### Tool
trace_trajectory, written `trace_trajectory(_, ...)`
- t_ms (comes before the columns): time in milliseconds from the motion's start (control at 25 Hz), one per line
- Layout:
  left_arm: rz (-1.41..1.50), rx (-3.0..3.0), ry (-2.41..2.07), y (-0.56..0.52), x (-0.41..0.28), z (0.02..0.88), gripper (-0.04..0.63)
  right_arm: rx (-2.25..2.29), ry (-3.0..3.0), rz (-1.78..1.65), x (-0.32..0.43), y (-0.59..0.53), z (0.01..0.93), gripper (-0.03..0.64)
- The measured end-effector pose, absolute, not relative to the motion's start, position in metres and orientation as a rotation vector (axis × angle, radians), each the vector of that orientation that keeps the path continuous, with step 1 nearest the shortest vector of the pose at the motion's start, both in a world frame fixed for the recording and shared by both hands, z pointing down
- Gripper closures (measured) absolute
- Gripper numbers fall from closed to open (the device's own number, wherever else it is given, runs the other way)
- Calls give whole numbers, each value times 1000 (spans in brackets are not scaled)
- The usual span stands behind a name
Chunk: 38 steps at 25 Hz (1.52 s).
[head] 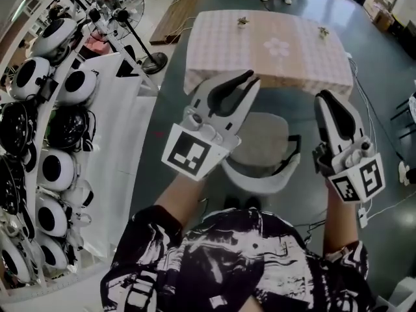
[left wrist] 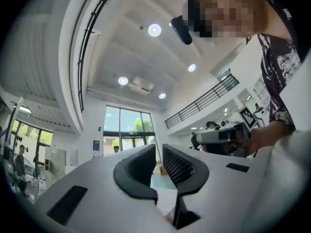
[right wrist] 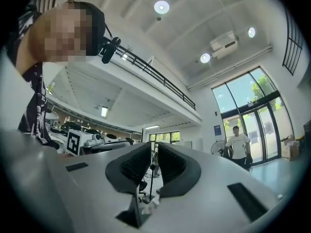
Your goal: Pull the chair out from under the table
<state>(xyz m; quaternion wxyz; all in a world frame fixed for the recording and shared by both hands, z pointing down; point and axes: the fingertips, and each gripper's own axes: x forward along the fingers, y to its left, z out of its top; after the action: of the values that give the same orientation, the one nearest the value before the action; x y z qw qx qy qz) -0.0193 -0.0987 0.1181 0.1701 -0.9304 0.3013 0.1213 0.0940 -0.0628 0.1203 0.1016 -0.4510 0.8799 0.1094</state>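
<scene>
A chair with a beige seat and a white curved back stands just in front of the table, which wears a pale checkered cloth. The seat's far edge lies at the cloth's near hem. Both grippers are held up high, close to the head camera and well above the chair. My left gripper points toward the table, jaws shut and empty; its own view faces windows and ceiling. My right gripper is raised at the right, also shut with nothing in it.
A rack of white round helmets lines the left side, with a standing fan behind it. Two small plants sit on the table. Cables trail over the floor at right. A person stands by the glass doors.
</scene>
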Motion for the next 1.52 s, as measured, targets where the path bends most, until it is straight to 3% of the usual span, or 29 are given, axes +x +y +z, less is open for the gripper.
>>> trace_trajectory(280, 273, -2717, 843, -104, -12, 130, 592, -1340, 2623, 313, 89, -62, 123, 583)
trace_trajectory(640, 196, -2751, 811, -104, -6, 147, 594, -1397, 2644, 305, 86, -65, 136, 616)
trace_trajectory(1520, 170, -2759, 834, -106, -2, 155, 594, -1412, 2685, 312, 87, -65, 145, 617)
